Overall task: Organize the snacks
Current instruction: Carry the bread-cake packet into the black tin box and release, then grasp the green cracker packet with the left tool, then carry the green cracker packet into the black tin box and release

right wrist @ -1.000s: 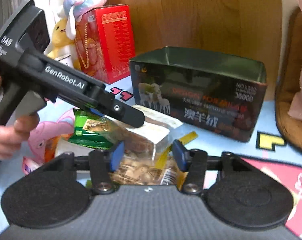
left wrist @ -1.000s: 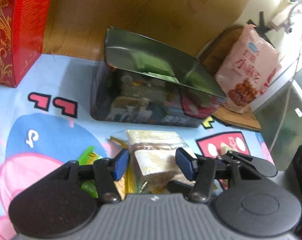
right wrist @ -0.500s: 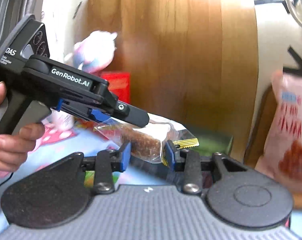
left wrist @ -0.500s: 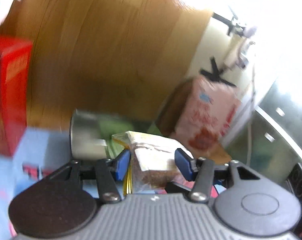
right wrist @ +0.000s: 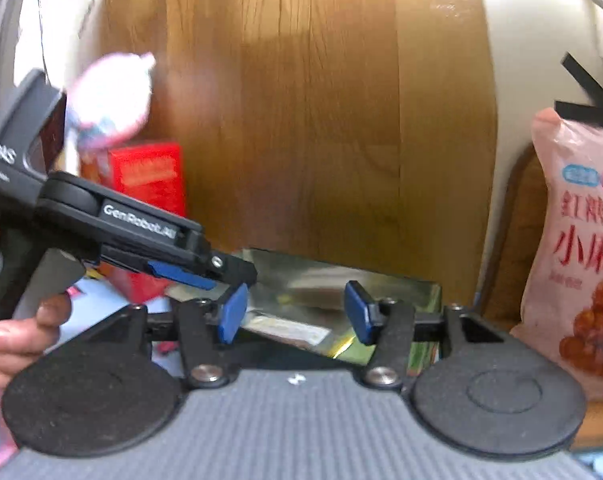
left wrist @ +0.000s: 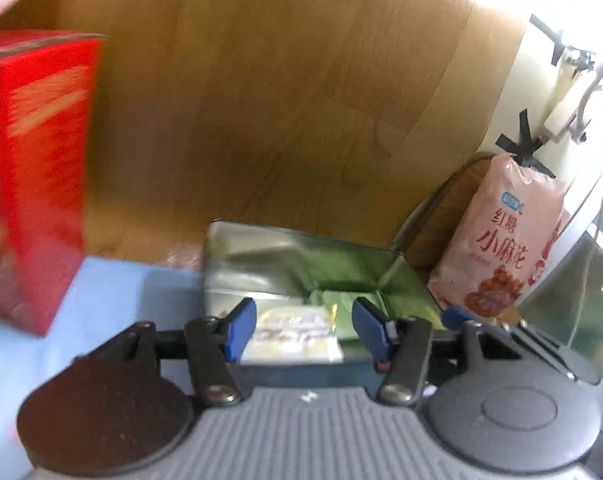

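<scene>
An open metal tin [left wrist: 261, 256] with shiny green-tinted inner walls stands by the wooden wall; it also shows in the right wrist view [right wrist: 381, 284]. A clear snack packet [left wrist: 291, 332] lies inside it, seen in the right wrist view [right wrist: 289, 330] too, beside a green packet [left wrist: 343, 308]. My left gripper [left wrist: 303, 330] is open and empty just above the tin. My right gripper [right wrist: 295, 314] is open and empty over the same tin. The left gripper's body [right wrist: 141, 232] reaches in from the left in the right wrist view.
A red carton [left wrist: 33, 176] stands at the left on the blue mat [left wrist: 113, 292]. A pink bag of snacks [left wrist: 501, 236] leans on a brown chair at the right, and shows in the right wrist view [right wrist: 577, 248]. The wooden panel [left wrist: 281, 100] is behind.
Both grippers carried the clear packet up and over the tin, then opened. The packet now lies inside the tin.
</scene>
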`<state>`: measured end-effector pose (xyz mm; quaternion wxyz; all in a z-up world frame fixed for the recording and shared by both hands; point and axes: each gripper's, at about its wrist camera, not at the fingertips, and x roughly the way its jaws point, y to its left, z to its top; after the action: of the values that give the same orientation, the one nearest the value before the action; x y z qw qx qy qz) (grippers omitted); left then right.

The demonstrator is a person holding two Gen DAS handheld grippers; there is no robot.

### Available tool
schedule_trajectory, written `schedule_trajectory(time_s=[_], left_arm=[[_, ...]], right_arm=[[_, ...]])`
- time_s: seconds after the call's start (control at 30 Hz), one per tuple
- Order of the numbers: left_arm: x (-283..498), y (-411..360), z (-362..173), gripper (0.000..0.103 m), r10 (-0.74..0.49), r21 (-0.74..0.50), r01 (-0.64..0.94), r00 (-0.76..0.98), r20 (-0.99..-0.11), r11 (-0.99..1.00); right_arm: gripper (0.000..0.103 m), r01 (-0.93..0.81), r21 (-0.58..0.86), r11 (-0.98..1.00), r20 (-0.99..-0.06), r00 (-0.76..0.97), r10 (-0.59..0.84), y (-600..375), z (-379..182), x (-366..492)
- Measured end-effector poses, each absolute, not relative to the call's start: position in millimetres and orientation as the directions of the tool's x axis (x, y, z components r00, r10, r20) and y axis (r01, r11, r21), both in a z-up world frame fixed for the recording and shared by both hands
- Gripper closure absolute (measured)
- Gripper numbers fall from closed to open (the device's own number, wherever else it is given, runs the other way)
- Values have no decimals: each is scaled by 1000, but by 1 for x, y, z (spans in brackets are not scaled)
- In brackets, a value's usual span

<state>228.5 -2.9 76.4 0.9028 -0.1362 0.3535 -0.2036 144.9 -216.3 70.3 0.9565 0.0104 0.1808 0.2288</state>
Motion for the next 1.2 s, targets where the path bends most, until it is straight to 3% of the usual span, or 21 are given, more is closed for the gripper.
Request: schedule_trajectory(time_s=[0.17,0.37,0.43,0.53,0.6,0.63,0.77,0.97,1.2], left_arm=[[189,33,69,38,-411,-363,216,645,-644,907],[150,75,39,40,-470,-493,127,573,-672,861],[143,79,31,40,-501,-525,130,554,-665,841],[147,73,24,44,-498,-523,117,532,-685,844],[153,69,14,58,-516,-542,108,504,-693,833],[152,68,10,59,-519,-549,104,505,-689,830],[146,67,14,63,-534,-573,101,521,-666,814],[139,51,51,65,-566,-573,195,574,-592,796],[189,16,108,65,-594,-537,309,622,-510,785]], right_arm=[[47,-545,308,780,-466,628,623,-218,57,114],[49,-532,476,700,-523,469,712,-199,39,107],[58,-479,507,717,-548,463,697,-199,34,121],[66,-404,592,697,-565,409,716,-196,18,137],[68,-363,647,671,-563,365,741,-194,8,142],[70,-353,666,657,-553,357,753,-195,5,139],[73,-356,661,661,-543,380,748,-193,14,122],[75,-437,543,717,-509,508,695,-195,47,93],[75,-437,474,764,-395,670,629,-220,93,119]])
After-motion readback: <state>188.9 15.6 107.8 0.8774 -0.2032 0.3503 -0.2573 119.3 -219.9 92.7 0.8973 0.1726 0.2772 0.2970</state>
